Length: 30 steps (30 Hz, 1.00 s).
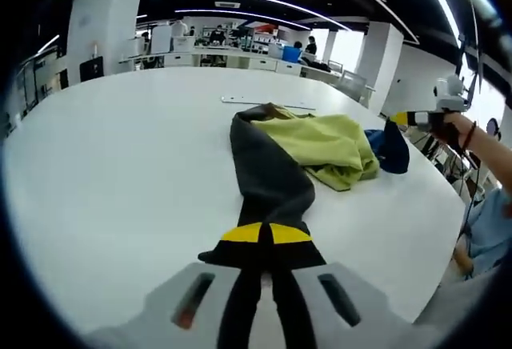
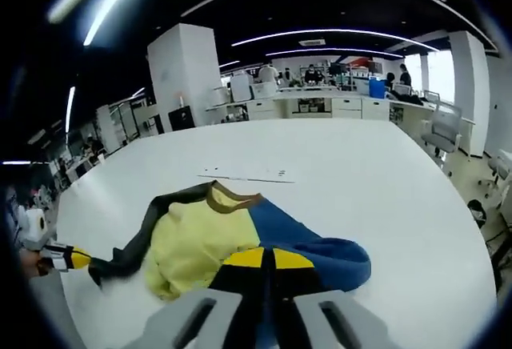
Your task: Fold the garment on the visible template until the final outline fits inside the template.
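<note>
While stretched across the worktop (image 1: pixel 120 149), garment (image 1: pixel 320 145): left tool (image 1: pixel 264 234) clamps grey sleeve (image 1: pixel 268 177), right tool (image 2: pixel 268 258) clamps blue sleeve (image 2: pixel 320 257), for spreading.

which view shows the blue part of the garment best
The right gripper view: the blue part spreads wide just beyond the right tongs, beside the yellow panel. In the left gripper view the blue part is a small bunched patch at the far end, behind the yellow fabric.
</note>
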Each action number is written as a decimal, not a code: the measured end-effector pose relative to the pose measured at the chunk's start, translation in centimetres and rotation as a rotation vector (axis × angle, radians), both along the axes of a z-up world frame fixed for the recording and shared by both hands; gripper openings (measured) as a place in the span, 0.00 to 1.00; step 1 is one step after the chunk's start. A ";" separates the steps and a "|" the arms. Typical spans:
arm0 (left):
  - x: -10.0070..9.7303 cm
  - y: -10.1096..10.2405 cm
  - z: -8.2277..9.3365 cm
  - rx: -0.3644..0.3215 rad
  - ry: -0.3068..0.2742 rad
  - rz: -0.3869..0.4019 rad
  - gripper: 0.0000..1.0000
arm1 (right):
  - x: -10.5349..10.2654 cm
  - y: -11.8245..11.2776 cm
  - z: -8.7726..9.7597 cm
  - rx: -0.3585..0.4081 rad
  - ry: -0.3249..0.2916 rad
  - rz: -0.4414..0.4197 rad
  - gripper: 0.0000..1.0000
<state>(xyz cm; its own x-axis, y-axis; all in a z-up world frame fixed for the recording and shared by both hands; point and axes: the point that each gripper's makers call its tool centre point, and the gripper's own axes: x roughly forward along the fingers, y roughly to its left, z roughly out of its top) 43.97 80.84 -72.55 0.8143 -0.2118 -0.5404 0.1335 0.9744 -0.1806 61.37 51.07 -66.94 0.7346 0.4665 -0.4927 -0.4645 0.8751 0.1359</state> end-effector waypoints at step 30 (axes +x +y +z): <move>-0.1 6.6 -1.2 0.101 0.026 0.176 0.10 | -0.2 4.4 -4.5 -0.009 0.137 0.128 0.19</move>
